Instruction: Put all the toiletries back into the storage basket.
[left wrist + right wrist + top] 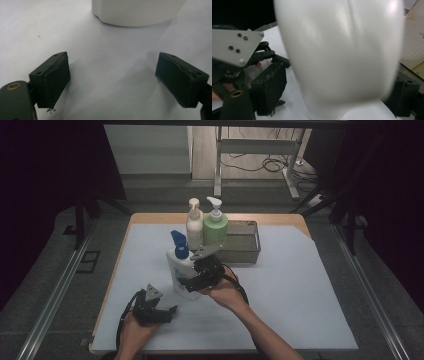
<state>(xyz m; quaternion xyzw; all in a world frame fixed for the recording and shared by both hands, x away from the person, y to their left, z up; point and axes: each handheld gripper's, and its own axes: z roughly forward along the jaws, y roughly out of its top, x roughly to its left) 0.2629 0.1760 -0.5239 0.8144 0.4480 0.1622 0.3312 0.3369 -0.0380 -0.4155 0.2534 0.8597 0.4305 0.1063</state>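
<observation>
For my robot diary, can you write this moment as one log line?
left gripper: open, nothing between jaws | right gripper: jaws around white pump bottle, grip unclear | metal tray: behind

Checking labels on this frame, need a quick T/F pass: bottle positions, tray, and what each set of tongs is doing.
1. The white bottle with the blue cap stands upright on the table. True.
2. The left tongs are closed on a bottle. False: their jaws stand open over bare table, the white bottle's base just ahead.
3. The green pump bottle lies inside the metal tray. False: it stands upright beside the tray's left end.
4. The white bottle sits between the jaws of the right tongs. True; whether the pads press on it cannot be told.
5. The cream pump bottle stands next to the green one. True.
</observation>
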